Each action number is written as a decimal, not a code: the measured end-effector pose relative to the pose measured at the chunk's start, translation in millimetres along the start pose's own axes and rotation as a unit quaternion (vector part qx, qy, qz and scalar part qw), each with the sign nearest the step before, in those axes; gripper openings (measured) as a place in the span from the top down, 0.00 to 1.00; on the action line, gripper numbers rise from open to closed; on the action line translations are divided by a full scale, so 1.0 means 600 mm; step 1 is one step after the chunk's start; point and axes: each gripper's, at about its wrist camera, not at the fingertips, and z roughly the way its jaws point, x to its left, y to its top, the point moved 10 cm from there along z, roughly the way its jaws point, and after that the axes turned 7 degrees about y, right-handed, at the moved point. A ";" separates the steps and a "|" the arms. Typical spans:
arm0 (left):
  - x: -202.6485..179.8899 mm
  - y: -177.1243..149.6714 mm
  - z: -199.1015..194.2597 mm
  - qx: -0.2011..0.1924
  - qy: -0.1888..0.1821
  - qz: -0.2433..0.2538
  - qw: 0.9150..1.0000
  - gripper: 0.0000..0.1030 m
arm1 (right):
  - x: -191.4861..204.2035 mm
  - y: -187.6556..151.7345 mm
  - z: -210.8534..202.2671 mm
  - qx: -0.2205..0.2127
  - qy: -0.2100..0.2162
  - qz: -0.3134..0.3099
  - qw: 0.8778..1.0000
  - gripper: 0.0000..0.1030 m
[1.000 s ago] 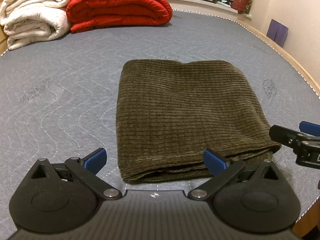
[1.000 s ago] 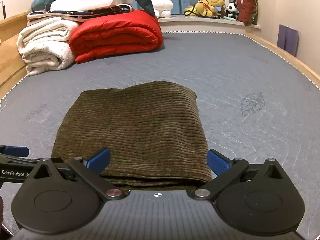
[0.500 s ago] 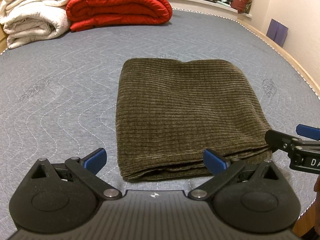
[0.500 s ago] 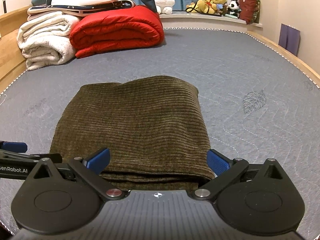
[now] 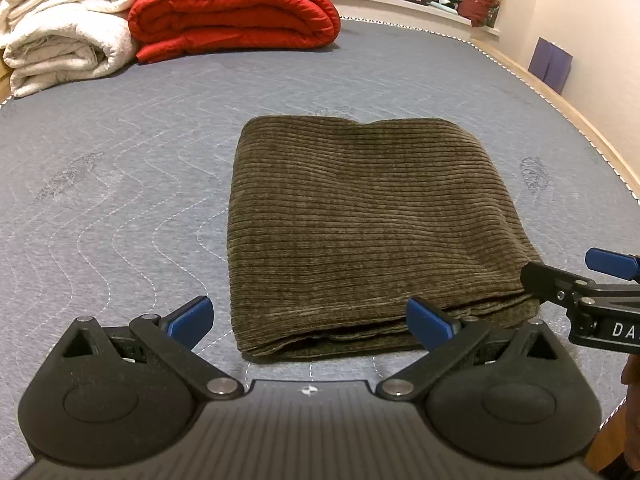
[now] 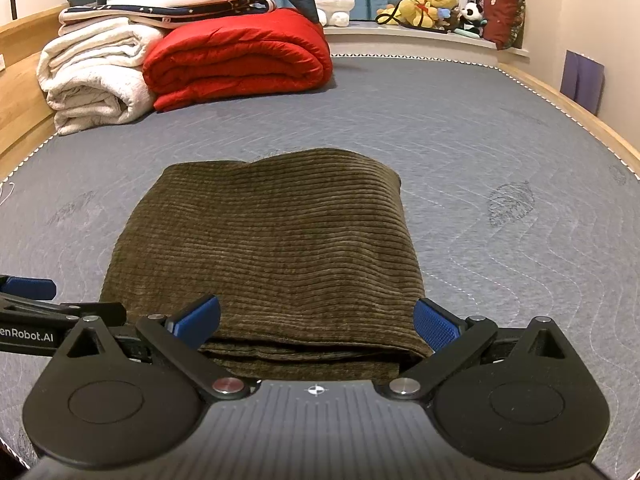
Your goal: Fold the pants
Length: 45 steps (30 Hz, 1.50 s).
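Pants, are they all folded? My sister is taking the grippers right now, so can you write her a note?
Left gripper: open, empty, at the near edge of the pants, toward their left corner.
Right gripper: open, empty, its fingers either side of the near right part.
Pants: a flat olive corduroy rectangle in stacked layers on the grey mattress.
Done: folding looks finished.
Left: probably only draw both grippers away, or tidy the near edge where the layers show.

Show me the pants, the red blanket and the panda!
pants (image 5: pixel 372 216), left wrist view, middle of the top fold
red blanket (image 6: pixel 236 60), right wrist view, middle of its rolled front
panda (image 6: pixel 474 14), right wrist view, its face
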 end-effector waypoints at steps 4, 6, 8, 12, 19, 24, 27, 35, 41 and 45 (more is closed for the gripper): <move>-0.001 0.000 0.001 -0.001 0.000 0.001 1.000 0.00 | -0.001 0.000 0.000 0.000 0.000 0.001 1.000 0.01; -0.002 0.000 0.001 -0.001 0.000 0.002 1.000 0.00 | 0.000 0.000 0.000 0.000 0.000 0.002 1.000 0.01; -0.002 0.000 0.001 -0.001 -0.001 0.002 1.000 0.00 | 0.000 -0.001 -0.001 0.000 0.000 0.000 1.000 0.01; -0.005 -0.001 0.000 -0.002 -0.002 0.003 1.000 0.00 | 0.000 -0.001 -0.001 0.000 0.001 0.000 1.000 0.01; -0.005 -0.001 -0.001 -0.002 -0.005 0.005 1.000 0.00 | 0.000 -0.002 -0.001 0.000 0.001 0.000 1.000 0.01; -0.006 -0.001 -0.002 -0.003 -0.006 0.006 1.000 0.00 | 0.003 -0.005 0.000 0.002 0.002 -0.004 1.000 0.01; -0.006 -0.001 -0.002 -0.003 -0.007 0.007 1.000 0.00 | 0.003 -0.005 0.000 0.003 0.004 -0.006 1.000 0.01; -0.008 -0.001 -0.002 -0.004 -0.008 0.009 1.000 0.00 | 0.003 -0.005 0.000 0.003 0.004 -0.005 1.000 0.01; -0.008 -0.001 -0.002 -0.006 -0.011 0.015 1.000 0.00 | 0.003 -0.005 0.000 0.003 0.004 -0.005 1.000 0.01; -0.008 -0.001 -0.002 -0.006 -0.012 0.015 1.000 0.00 | 0.003 -0.005 0.000 0.003 0.004 -0.005 1.000 0.01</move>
